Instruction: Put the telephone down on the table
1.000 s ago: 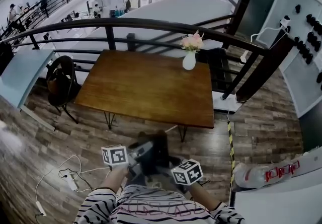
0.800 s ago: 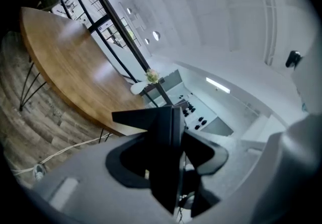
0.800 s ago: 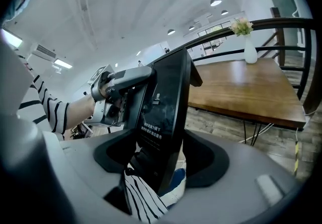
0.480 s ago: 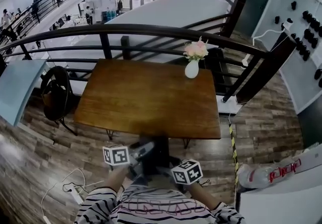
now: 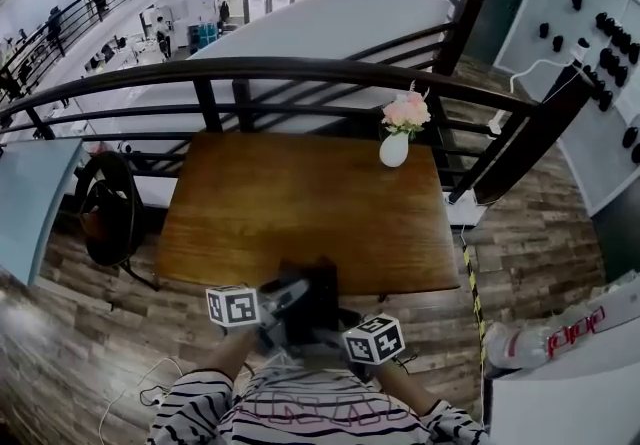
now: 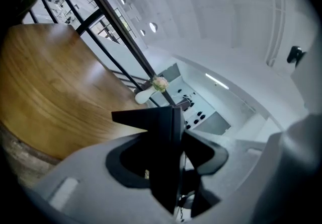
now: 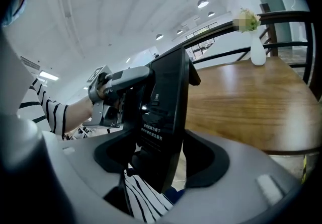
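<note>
A black telephone (image 5: pixel 312 295) hangs between both grippers, just above the near edge of the wooden table (image 5: pixel 300 203). My left gripper (image 5: pixel 284 299) is shut on its left side and my right gripper (image 5: pixel 332 329) on its right side. In the left gripper view the telephone (image 6: pixel 164 152) shows edge-on, upright between the jaws, with the table (image 6: pixel 55 92) beyond it. The right gripper view shows the telephone's (image 7: pixel 166 112) printed underside between the jaws, the left gripper (image 7: pixel 119 83) across from it and the table (image 7: pixel 241 102) behind.
A white vase of pink flowers (image 5: pixel 396 141) stands at the table's far right corner. A black railing (image 5: pixel 300 68) runs behind the table. A dark chair with a bag (image 5: pixel 105 218) is at the left, cables (image 5: pixel 135 398) lie on the floor, and a white counter (image 5: pixel 560 373) is at the right.
The table has come nearer in the head view: both grippers moved toward it together, still holding the telephone between them, which now overlaps the table's near edge.
</note>
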Motion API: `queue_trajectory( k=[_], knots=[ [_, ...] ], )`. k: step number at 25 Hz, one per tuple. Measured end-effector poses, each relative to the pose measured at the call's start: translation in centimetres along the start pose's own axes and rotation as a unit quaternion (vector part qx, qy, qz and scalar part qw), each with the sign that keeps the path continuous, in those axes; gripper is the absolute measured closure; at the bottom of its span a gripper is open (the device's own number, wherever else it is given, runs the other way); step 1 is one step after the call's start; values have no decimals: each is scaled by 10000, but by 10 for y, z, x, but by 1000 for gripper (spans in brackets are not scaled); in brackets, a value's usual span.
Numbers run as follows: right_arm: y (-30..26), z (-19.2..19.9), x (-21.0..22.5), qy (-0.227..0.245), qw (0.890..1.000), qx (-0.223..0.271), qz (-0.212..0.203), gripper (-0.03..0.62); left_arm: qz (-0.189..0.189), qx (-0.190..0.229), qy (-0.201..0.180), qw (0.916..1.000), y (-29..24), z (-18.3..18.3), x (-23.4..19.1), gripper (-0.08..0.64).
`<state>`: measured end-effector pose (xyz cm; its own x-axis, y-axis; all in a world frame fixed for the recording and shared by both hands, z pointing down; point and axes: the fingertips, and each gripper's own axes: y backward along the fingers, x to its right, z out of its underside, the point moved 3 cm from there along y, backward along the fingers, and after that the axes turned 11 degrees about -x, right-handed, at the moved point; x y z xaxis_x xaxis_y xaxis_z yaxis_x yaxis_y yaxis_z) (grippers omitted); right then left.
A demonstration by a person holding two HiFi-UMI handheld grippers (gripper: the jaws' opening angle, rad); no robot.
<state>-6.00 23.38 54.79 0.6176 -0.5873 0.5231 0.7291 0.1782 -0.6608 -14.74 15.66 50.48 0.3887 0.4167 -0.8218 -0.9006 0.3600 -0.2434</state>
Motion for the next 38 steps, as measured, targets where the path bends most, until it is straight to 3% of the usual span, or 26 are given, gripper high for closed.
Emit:
queue_trajectory(
  k=[12,18,29,38],
  knots=[
    [-30,-55,36,-161,9998,58,50,299,83,-24,99,9999,-15,-56,-45,348],
    [-34,-94,75,-28,9999,-78,-108,299,-172,90,122,9997,-38,-94,-69,350],
    [-32,-172,153,206,9992,-265,-204,299,-150,486,281,9983,-93,-176,-97,350],
    [-43,-226,214,145,9995,-147,-254,299,-192,457,292,9983,-136,-234,-137,350]
  ],
)
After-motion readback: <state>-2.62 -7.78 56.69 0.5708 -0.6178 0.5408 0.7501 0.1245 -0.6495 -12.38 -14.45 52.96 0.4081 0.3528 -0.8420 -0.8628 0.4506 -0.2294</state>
